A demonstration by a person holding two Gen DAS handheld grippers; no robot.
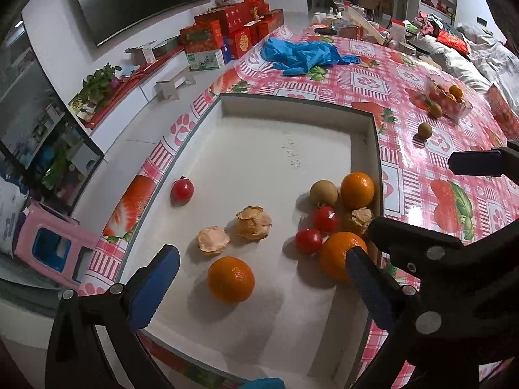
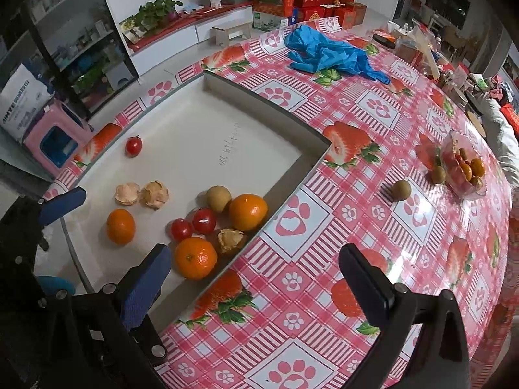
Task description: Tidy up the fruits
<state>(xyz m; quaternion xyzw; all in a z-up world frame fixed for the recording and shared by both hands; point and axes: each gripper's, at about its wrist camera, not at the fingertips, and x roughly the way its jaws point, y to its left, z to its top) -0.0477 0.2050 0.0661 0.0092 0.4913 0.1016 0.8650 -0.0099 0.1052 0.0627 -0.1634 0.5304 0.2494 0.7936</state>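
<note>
Above the tray (image 1: 363, 162), both grippers (left (image 1: 259, 278), right (image 2: 256, 275)) gape empty; far half bare.

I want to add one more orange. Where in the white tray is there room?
The tray's far half is bare, beyond the lone tomato. It's crowded by the right wall, where oranges and tomatoes bunch.

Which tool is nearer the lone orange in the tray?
Left. The left tool hangs open right over the lone orange; the right tool hovers beyond the tray edge, over the tablecloth.
</note>
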